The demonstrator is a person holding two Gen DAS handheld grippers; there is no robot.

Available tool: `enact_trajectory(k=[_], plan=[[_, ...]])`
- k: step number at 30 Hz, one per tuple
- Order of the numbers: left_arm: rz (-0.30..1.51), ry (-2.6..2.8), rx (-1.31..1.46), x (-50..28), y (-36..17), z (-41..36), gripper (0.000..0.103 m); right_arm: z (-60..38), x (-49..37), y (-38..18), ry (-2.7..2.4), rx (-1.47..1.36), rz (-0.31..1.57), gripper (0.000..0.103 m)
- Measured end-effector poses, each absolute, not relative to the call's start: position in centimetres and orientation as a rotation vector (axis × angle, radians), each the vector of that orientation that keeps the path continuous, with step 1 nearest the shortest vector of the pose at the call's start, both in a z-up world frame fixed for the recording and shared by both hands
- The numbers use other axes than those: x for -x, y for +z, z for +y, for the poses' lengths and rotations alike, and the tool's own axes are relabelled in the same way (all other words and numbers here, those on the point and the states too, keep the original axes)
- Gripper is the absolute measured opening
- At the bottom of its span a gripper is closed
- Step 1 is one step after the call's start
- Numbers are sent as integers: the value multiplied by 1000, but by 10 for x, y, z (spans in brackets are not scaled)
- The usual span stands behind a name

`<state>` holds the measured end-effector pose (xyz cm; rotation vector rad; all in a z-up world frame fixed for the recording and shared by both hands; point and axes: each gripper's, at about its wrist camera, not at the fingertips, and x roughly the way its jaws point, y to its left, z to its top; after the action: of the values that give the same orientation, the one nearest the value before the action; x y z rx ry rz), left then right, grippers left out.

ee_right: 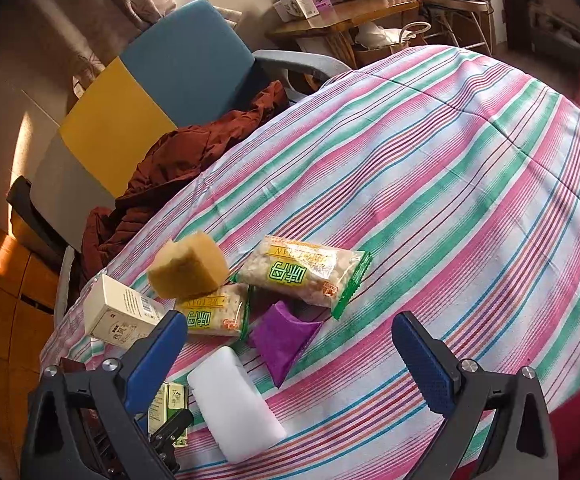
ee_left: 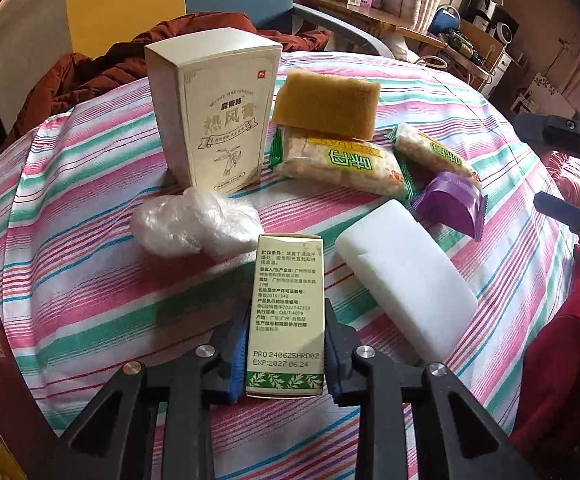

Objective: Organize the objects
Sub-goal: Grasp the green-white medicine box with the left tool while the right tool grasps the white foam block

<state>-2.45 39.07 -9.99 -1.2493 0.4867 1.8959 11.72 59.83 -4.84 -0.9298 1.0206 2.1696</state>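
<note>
Gripping box (ee_left: 286, 316) stamped "EXP:2027.06.24"

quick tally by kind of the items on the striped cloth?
Boxes: 2 – tall cream box, green box in the left gripper
Sponges: 2 – yellow sponge, white sponge
Snack packs: 2
Purple packet: 1
Plastic wad: 1
Total: 8

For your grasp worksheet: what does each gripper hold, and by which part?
Left gripper clamps the small green-printed box by its long sides, near its lower end. Right gripper is open, holding nothing.
</note>
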Motion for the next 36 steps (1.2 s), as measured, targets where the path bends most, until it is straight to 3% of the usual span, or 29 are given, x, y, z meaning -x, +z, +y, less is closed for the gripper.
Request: enact_trajectory(k=[8, 16, 24, 26, 36], plan=[[489, 1933, 1204, 11, -99, 357, 30, 562, -78, -70, 2308, 1265, 959, 96], [456, 1960, 1187, -7, -101, 323, 30, 526, -53, -97, 2313, 1526, 746, 94], [387, 1951, 1195, -4, -105, 326, 31, 509, -41, -109, 2302, 1613, 547, 71], [385, 1952, 1191, -4, -105, 326, 31, 503, -39, -109, 2324, 1621, 500, 59], [419, 1964, 1169, -9, -103, 325, 30, 496, -39, -109, 2346, 1620, 384, 58]])
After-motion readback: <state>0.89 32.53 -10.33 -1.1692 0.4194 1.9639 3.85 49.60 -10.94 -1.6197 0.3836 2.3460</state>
